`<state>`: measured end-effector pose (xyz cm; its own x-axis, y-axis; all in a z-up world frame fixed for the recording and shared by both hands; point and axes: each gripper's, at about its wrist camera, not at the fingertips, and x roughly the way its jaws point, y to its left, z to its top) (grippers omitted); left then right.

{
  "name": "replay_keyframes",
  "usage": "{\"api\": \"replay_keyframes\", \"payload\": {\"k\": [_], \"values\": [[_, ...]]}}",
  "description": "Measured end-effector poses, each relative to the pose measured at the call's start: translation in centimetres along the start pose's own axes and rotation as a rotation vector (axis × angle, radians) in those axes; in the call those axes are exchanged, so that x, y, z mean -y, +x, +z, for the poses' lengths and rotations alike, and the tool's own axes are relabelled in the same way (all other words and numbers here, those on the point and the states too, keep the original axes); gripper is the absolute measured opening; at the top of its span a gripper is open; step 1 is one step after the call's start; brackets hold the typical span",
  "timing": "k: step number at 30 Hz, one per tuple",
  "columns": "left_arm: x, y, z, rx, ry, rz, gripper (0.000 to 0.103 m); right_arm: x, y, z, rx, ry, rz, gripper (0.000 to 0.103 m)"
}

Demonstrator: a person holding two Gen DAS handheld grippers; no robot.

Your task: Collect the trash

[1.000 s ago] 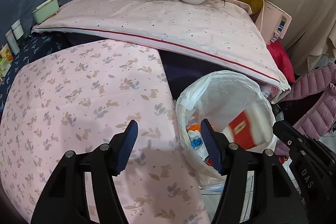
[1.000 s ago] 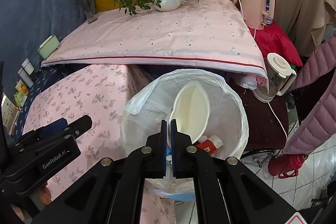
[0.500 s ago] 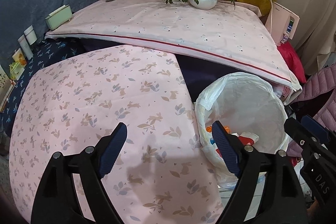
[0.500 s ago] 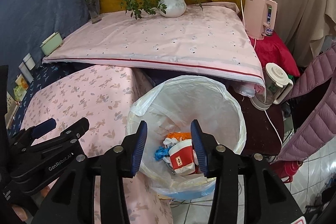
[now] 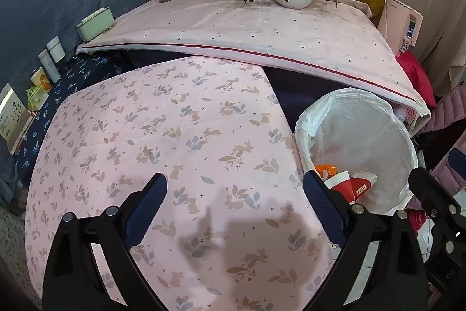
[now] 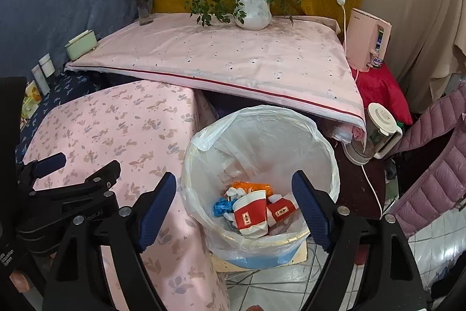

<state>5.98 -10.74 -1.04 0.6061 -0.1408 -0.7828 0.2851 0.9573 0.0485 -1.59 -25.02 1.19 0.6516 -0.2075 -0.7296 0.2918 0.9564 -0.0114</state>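
Hovering over the bin (image 6: pixel 320 136), the right gripper (image 6: pixel 234 204) gapes wide and empty, the red cups (image 6: pixel 252 212) lying straight below between its fingers, inside the bag. The left gripper (image 5: pixel 236 207), also spread and empty, hangs above the table (image 5: pixel 174 121) (no trash visible there), bin to its right; collecting looks done.

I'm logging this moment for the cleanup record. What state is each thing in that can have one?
left gripper: open, empty, over the tablecloth
right gripper: open, empty, above the bin
trash bin: lined with a white bag, partly filled
paper cups: two, lying in the bin
kettle: lid shut
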Motion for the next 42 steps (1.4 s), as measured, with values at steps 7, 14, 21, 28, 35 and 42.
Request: {"api": "replay_keyframes", "payload": {"k": [7, 14, 21, 28, 35, 42], "values": [[-0.5, 0.1, -0.9, -0.005, 0.018, 0.023, 0.091, -0.7, 0.1, -0.8, -0.01, -0.029, 0.004, 0.091], [-1.2, 0.3, -1.5, -0.02, -0.002, 0.035, 0.091, -0.9, 0.1, -1.6, -0.014, -0.036, -0.016, 0.096], [-1.1, 0.3, -1.9, -0.023, -0.005, 0.035, 0.091, -1.1, 0.1, -2.0, -0.014, -0.051, -0.028, 0.096], [-1.2, 0.3, -2.3, -0.022, -0.01, 0.05, 0.091, -1.4, 0.3, -2.4, -0.021, -0.062, -0.031, 0.096], [-1.3, 0.2, -2.4, -0.024, -0.024, 0.063, 0.091, -1.5, 0.4, -2.5, -0.023, -0.063, -0.03, 0.096], [-1.1, -0.1, -2.5, -0.016, -0.021, 0.069, 0.091, -1.7, 0.4, -2.8, -0.023, -0.073, -0.032, 0.096]]}}
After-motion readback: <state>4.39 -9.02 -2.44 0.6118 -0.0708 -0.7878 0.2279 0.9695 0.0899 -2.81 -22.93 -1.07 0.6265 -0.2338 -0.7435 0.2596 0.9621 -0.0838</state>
